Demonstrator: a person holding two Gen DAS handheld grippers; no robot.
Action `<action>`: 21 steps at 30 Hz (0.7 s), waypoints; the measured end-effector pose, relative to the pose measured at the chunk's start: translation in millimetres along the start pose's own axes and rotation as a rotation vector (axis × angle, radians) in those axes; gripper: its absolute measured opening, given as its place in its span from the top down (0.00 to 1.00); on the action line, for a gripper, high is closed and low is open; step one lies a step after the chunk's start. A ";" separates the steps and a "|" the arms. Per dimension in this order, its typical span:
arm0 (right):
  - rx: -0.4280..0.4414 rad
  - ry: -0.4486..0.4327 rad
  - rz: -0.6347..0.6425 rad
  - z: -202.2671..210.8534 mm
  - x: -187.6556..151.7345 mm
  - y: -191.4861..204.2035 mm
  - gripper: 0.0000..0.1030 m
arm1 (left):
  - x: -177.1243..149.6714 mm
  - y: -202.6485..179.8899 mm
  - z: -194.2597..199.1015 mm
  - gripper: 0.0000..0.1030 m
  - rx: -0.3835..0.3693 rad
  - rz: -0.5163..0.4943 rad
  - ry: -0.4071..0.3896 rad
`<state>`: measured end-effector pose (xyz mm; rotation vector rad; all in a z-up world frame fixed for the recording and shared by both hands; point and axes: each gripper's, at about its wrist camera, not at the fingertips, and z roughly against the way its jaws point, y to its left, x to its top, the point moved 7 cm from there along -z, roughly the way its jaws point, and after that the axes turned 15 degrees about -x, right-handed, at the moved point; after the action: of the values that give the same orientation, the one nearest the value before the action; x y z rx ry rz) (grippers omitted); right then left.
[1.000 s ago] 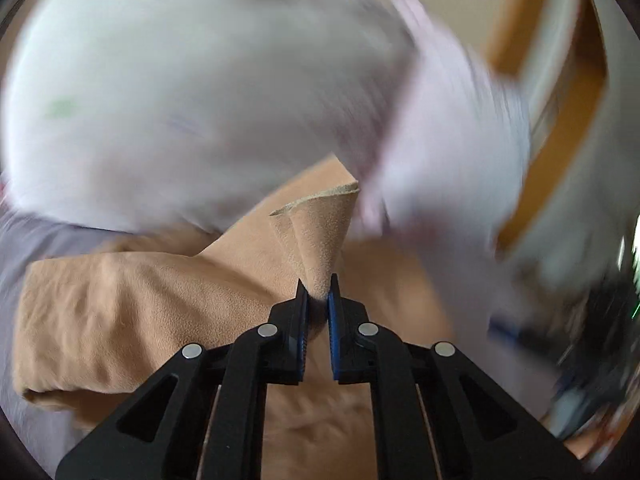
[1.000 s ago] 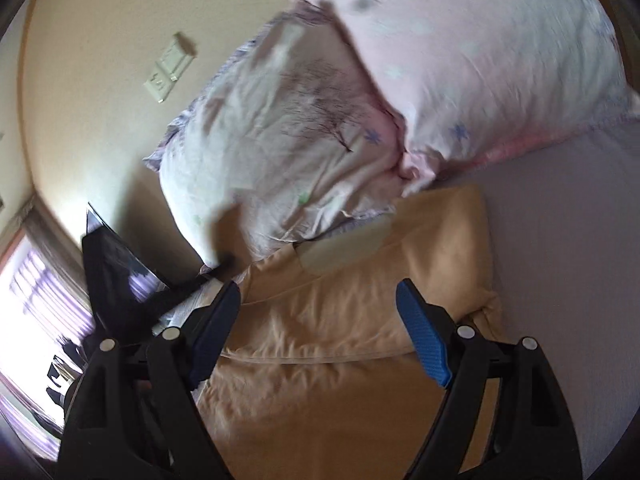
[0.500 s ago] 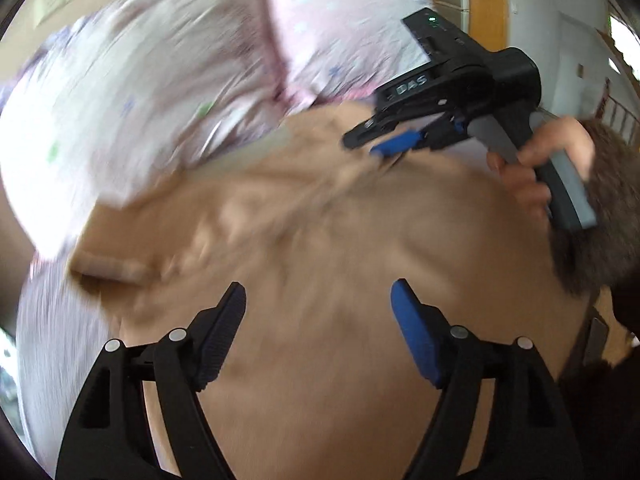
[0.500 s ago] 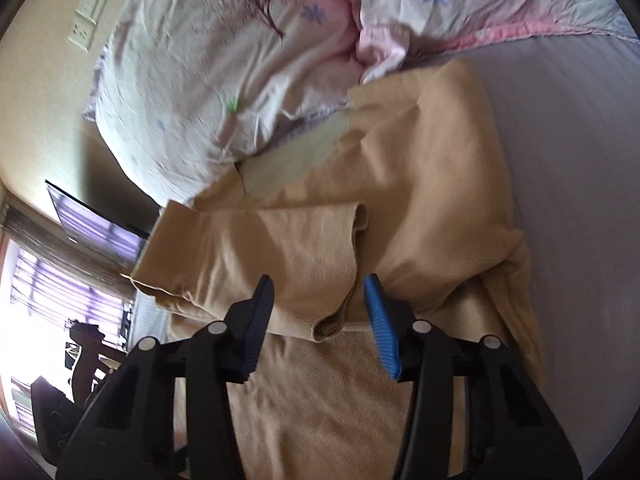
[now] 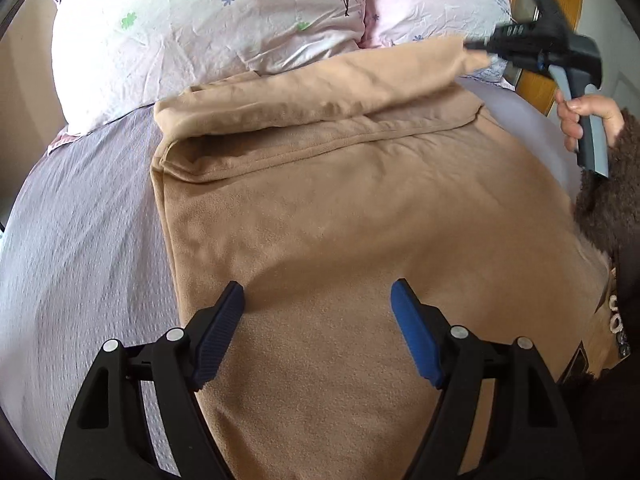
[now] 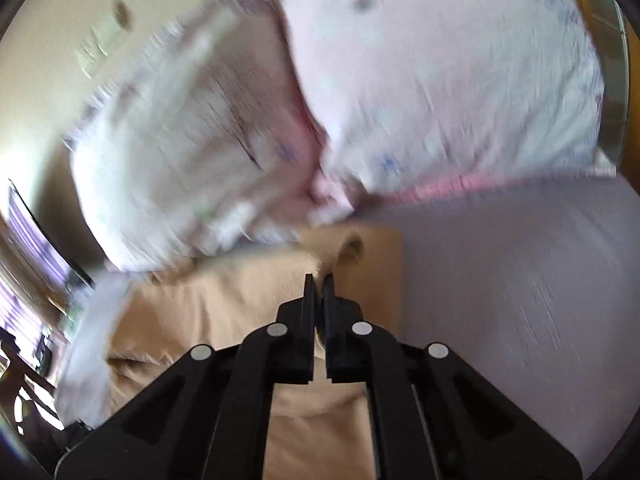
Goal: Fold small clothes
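A tan fleece garment (image 5: 340, 220) lies spread on the lilac bed sheet (image 5: 80, 220). Its sleeve (image 5: 320, 84) is folded across the top. My left gripper (image 5: 318, 312) is open and empty, just above the garment's lower part. My right gripper (image 5: 478, 50) is shut on the sleeve's cuff at the far right and holds it raised near the pillows. In the right wrist view the right gripper (image 6: 319, 280) pinches the tan cuff (image 6: 344, 252); that view is blurred by motion.
Two floral pillows (image 5: 224, 20) lie at the head of the bed, right behind the garment. A wooden headboard or door frame (image 5: 536, 88) stands at the far right. The person's brown fleecy sleeve (image 5: 608, 208) is at the right edge.
My left gripper let go of the tan sleeve, opened and drew back over the garment's body. My right gripper closed on the cuff and carried it to the right, up toward the pillows.
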<state>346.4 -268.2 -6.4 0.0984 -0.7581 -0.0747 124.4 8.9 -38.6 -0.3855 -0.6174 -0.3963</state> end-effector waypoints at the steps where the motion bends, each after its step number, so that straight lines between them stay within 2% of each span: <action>1: -0.074 0.033 0.008 -8.7 -6.3 -6.9 0.89 | -0.3 -0.2 0.0 0.26 0.001 -0.001 -0.001; 2: -0.152 0.020 0.001 -9.2 -10.2 -17.0 0.87 | -0.9 -0.4 2.2 0.26 -0.009 0.009 -0.010; 3: -0.180 -0.012 -0.011 -4.6 -10.2 -24.4 0.83 | -0.3 0.0 4.2 0.26 -0.032 0.026 -0.024; 4: -0.176 -0.051 -0.024 3.1 -9.8 -27.0 0.73 | -1.2 0.7 7.0 0.26 -0.050 0.040 -0.033; 6: -0.091 -0.095 -0.022 16.7 -11.6 -20.4 0.61 | -2.0 0.5 15.4 0.26 -0.084 0.070 -0.066; 8: -0.006 -0.085 0.021 18.3 -17.4 -1.1 0.59 | -2.0 -1.2 24.1 0.26 -0.092 0.073 -0.097; 10: 0.077 0.002 0.060 3.7 -24.9 14.4 0.39 | -3.3 -4.8 38.0 0.26 -0.107 0.076 -0.139; 11: 0.072 0.068 0.071 -8.8 -30.5 23.5 0.38 | -4.2 -6.1 43.5 0.26 -0.115 0.079 -0.153; 12: 0.032 0.153 0.069 -26.0 -39.8 19.7 0.42 | -7.7 -7.6 53.7 0.26 -0.134 0.088 -0.177; 13: 0.046 0.157 0.046 -25.6 -42.3 16.5 0.46 | -11.7 -8.5 61.8 0.26 -0.149 0.097 -0.192; 14: 0.069 0.133 0.013 -12.7 -42.0 8.7 0.46 | -16.5 -9.0 70.1 0.26 -0.167 0.105 -0.208; 16: 0.126 0.106 -0.018 18.7 -47.5 -3.3 0.44 | -35.6 -9.0 92.0 0.13 -0.204 0.117 -0.237; 17: 0.169 0.086 -0.019 36.5 -53.0 -7.7 0.40 | -46.8 -8.2 102.3 0.10 -0.211 0.122 -0.252; 18: 0.233 0.060 -0.006 59.7 -64.0 -13.2 0.27 | -54.4 -7.8 108.2 0.08 -0.221 0.125 -0.262; 19: 0.297 0.042 0.017 82.1 -79.1 -18.3 0.20 | -66.1 -7.6 116.9 0.08 -0.255 0.134 -0.278; 21: 0.419 0.044 0.068 117.1 -114.4 -28.9 0.16 | -86.7 -6.5 127.1 0.08 -0.344 0.173 -0.292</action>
<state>182.0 -292.3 -3.2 0.4705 -0.7237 0.1519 -3.9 82.4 4.3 -0.8299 -0.7955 -0.2809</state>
